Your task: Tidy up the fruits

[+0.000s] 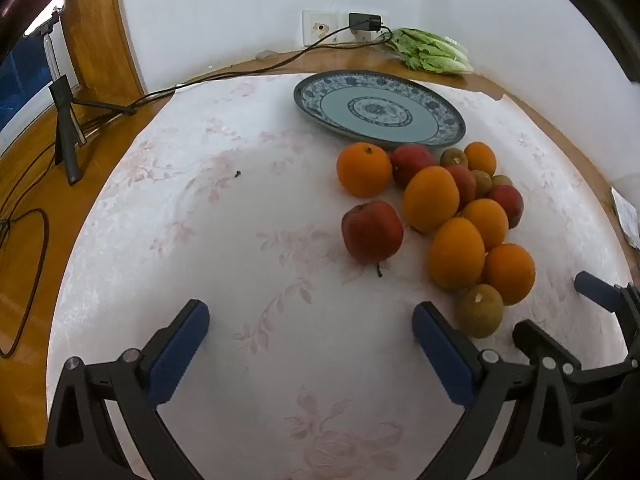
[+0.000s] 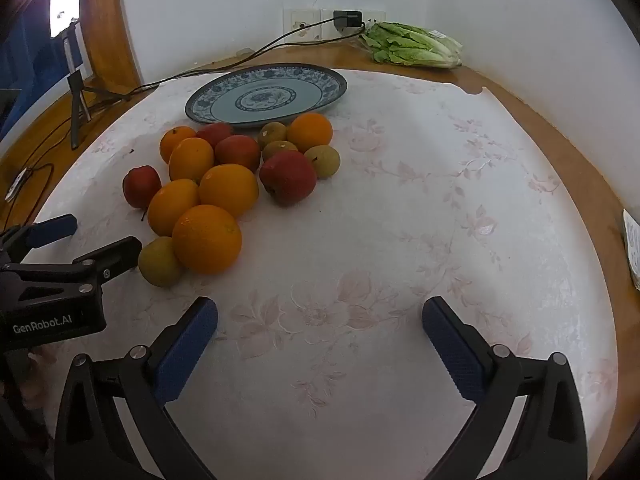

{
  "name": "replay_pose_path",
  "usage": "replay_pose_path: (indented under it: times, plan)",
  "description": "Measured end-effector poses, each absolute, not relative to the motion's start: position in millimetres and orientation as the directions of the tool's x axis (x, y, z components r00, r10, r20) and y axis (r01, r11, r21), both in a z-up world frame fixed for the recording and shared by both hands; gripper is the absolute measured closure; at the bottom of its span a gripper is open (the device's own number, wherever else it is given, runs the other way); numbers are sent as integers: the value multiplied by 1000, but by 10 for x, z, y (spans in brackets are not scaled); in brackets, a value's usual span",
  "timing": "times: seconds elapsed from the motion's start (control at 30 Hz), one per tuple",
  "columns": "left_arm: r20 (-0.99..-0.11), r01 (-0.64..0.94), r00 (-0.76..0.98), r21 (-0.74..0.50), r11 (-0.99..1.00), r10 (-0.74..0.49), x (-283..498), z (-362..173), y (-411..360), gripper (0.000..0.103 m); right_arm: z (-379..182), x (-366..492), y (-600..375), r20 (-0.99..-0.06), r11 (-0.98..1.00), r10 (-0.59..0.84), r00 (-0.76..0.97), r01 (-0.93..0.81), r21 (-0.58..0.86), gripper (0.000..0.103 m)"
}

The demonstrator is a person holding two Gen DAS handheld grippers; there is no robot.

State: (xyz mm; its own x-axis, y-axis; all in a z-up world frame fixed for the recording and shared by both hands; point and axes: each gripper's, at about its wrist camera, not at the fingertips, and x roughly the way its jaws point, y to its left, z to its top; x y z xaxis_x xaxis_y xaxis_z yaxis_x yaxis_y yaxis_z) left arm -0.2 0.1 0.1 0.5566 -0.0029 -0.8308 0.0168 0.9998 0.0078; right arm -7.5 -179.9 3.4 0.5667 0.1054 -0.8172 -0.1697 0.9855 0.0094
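A round bench (image 2: 400, 208) under a pale floral cloth carried a heap of fruit (image 2: 216, 184): oranges, red apples and small brownish-green fruits, touching one another, loose on the cloth just in front of a blue patterned plate (image 2: 268, 94). The plate sat bare, probably meant to receive them. Both tools hovered over the near cloth, tilted down toward the heap. The left gripper (image 1: 310, 322) and right gripper (image 2: 320, 316) each held their jaws wide, nothing between them (likely readied for a first pick). Lettuce (image 2: 412, 46) lay by the wall.
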Motion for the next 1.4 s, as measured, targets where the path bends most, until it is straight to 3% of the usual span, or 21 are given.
replay_pose_path:
  times: [1.4]
  plan:
    - [-830,6,557,10,1000,5,-25,-13,-23,0,49,-85,-1806,-813,987,101,573,-159,10,0]
